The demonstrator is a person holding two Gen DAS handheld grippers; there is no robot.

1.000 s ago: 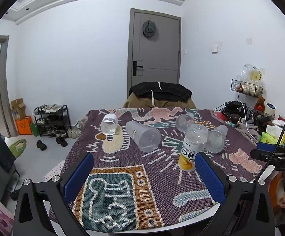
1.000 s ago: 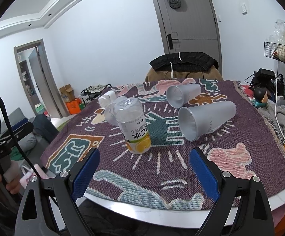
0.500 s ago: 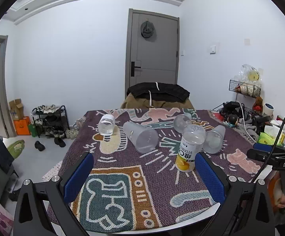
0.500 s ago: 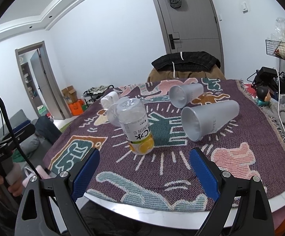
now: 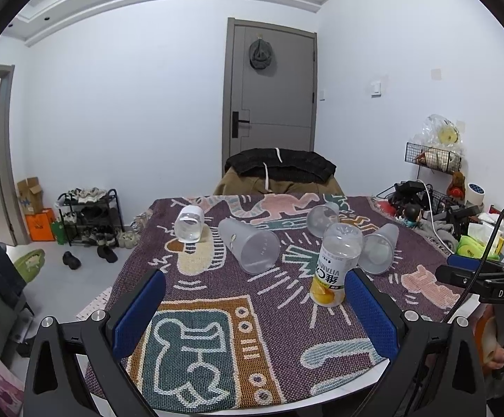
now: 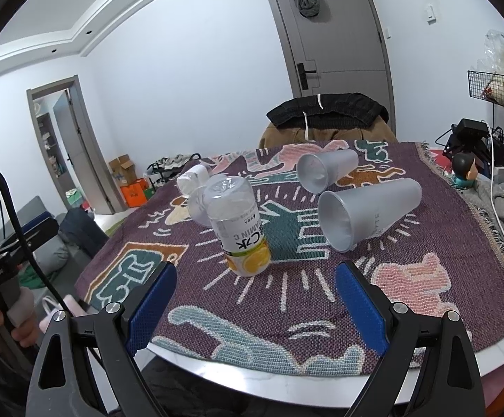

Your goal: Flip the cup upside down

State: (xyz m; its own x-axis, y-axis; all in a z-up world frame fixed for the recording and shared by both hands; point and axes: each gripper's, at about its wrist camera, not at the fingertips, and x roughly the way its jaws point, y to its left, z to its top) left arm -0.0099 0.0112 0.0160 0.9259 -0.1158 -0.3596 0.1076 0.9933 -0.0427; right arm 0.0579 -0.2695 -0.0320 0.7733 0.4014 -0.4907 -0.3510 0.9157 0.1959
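Several frosted plastic cups lie on their sides on a patterned cloth. In the left wrist view a large cup lies at the centre, a small clear cup to its left, and two more cups to the right. My left gripper is open and empty, short of the large cup. In the right wrist view the nearest cup has its mouth towards me, with another cup behind it. My right gripper is open and empty near the table's front edge.
A clear bottle with a yellow-orange label printed upside down stands among the cups. The cloth covers a round white table. A chair with dark clothes stands at the far side. Clutter lies to the right.
Both views have shifted only slightly. Nothing on the table has moved, and both grippers stay open.
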